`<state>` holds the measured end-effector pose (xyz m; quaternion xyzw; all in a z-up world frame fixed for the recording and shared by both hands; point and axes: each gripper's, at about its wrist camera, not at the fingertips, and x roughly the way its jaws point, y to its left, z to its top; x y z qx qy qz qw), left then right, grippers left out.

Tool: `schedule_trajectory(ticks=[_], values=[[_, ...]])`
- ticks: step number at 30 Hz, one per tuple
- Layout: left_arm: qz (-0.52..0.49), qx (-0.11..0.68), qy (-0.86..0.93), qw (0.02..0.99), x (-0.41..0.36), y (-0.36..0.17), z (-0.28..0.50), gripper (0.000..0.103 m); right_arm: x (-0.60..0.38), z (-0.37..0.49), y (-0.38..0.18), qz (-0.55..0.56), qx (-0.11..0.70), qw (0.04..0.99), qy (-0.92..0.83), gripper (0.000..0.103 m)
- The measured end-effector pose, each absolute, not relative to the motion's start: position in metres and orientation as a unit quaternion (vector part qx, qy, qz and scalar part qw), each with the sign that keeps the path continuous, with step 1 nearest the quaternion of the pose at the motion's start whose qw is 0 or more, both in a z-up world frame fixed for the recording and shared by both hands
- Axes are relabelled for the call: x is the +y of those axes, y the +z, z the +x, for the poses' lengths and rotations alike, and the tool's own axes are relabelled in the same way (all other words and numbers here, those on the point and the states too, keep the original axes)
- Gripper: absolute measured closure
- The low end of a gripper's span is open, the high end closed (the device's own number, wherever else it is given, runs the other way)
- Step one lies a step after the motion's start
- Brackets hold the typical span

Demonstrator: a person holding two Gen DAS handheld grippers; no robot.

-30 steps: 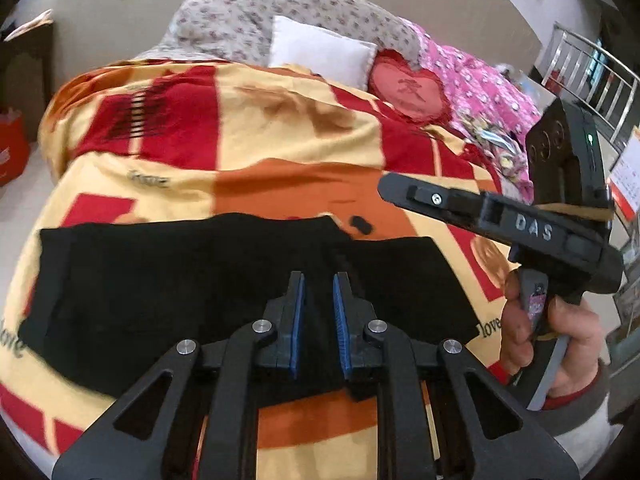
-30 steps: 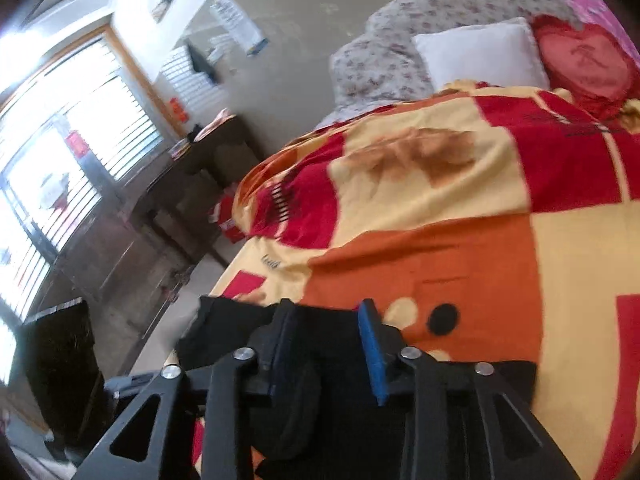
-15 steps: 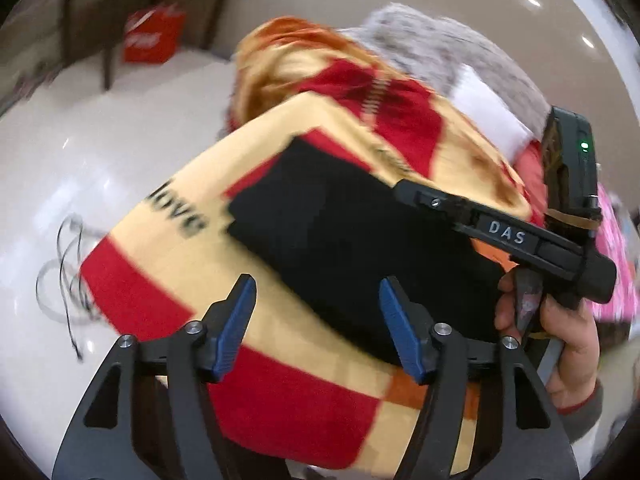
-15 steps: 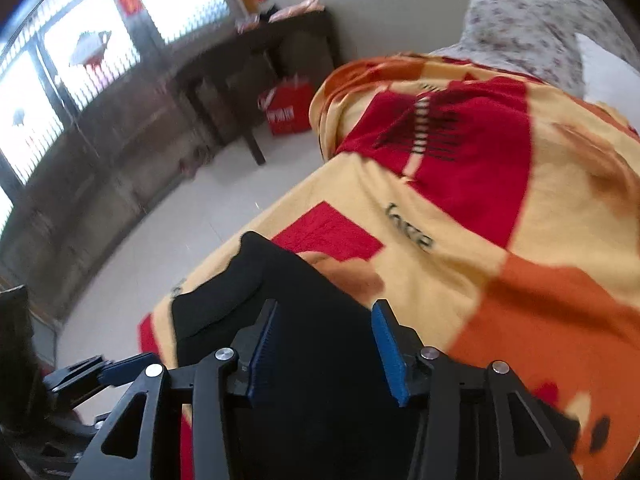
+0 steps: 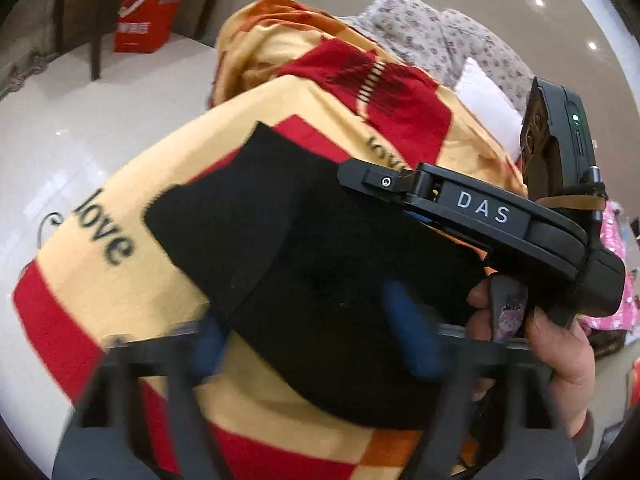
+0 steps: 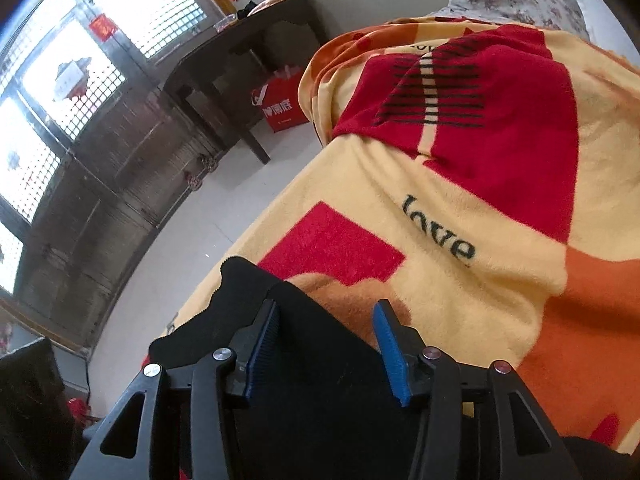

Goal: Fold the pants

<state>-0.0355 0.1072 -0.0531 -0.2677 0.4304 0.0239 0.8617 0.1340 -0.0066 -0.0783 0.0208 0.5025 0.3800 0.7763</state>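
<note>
Both grippers have swung toward the pants' [image 5: 320, 272] end, lower centre on the blanket [image 5: 132, 312]. Left gripper [image 5: 316, 340]: jaws just closing, spread astride cloth. Right gripper [image 6: 324, 344]: spread over pants. Red bag [image 5: 142, 26], upper left: contents unseen.

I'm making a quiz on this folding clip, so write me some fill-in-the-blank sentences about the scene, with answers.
1. The pants lying on the blanket are ____ in colour.
2. The word printed on the blanket in dark letters is ____.
3. The pads of the right gripper are ____ in colour.
4. The bag on the floor by the dark table is ____.

Missing words: black; love; blue; red
</note>
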Motion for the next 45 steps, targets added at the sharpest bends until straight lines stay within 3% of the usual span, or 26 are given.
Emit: schedule_trajectory(ticks=[1, 3, 8, 9, 11, 15, 19, 25, 30, 37, 39, 40, 41, 45], values=[[-0.26, 0.432, 0.02, 0.863, 0.105, -0.051, -0.033, 0.073, -0.011, 0.133, -0.073, 0.023, 0.497, 0.78, 0.38, 0.056], [-0.23, 0.419, 0.014, 0.878, 0.098, -0.041, -0.031, 0.078, -0.026, 0.133, -0.057, 0.034, 0.485, 0.788, 0.378, 0.056], [-0.082, 0.361, 0.004, 0.929, 0.046, -0.012, -0.047, 0.08, -0.087, 0.126, -0.003, 0.098, 0.448, 0.806, 0.375, 0.054], [-0.051, 0.35, 0.002, 0.935, 0.034, -0.009, -0.051, 0.08, -0.097, 0.123, 0.004, 0.114, 0.442, 0.804, 0.38, 0.053], [0.028, 0.326, -0.01, 0.945, 0.0, -0.006, -0.059, 0.08, -0.115, 0.116, 0.013, 0.149, 0.438, 0.794, 0.395, 0.041], [0.108, 0.312, -0.034, 0.943, -0.042, -0.014, -0.065, 0.08, -0.136, 0.1, 0.012, 0.196, 0.465, 0.761, 0.408, 0.039], [0.138, 0.308, -0.046, 0.94, -0.061, -0.024, -0.069, 0.08, -0.158, 0.089, 0.006, 0.238, 0.46, 0.756, 0.401, 0.033], [0.151, 0.305, -0.05, 0.939, -0.059, -0.026, -0.072, 0.08, -0.159, 0.088, -0.018, 0.2, 0.497, 0.769, 0.349, 0.032], [0.142, 0.307, -0.054, 0.939, -0.055, -0.024, -0.071, 0.08, -0.168, 0.092, -0.029, 0.236, 0.487, 0.765, 0.349, 0.032], [0.15, 0.311, -0.058, 0.937, -0.058, -0.031, -0.075, 0.08, -0.122, 0.1, -0.041, 0.186, 0.517, 0.741, 0.386, 0.032], [0.149, 0.318, -0.066, 0.934, -0.054, -0.032, -0.077, 0.08, -0.122, 0.102, -0.044, 0.185, 0.508, 0.751, 0.379, 0.053], [0.148, 0.319, -0.07, 0.934, -0.052, -0.031, -0.08, 0.08, -0.125, 0.102, -0.044, 0.187, 0.504, 0.756, 0.374, 0.077], [0.149, 0.317, -0.074, 0.934, -0.049, -0.028, -0.085, 0.08, -0.131, 0.101, -0.042, 0.19, 0.495, 0.76, 0.376, 0.088], [0.135, 0.309, -0.107, 0.935, -0.031, -0.01, -0.101, 0.08, -0.151, 0.078, -0.019, 0.181, 0.451, 0.784, 0.386, 0.09]])
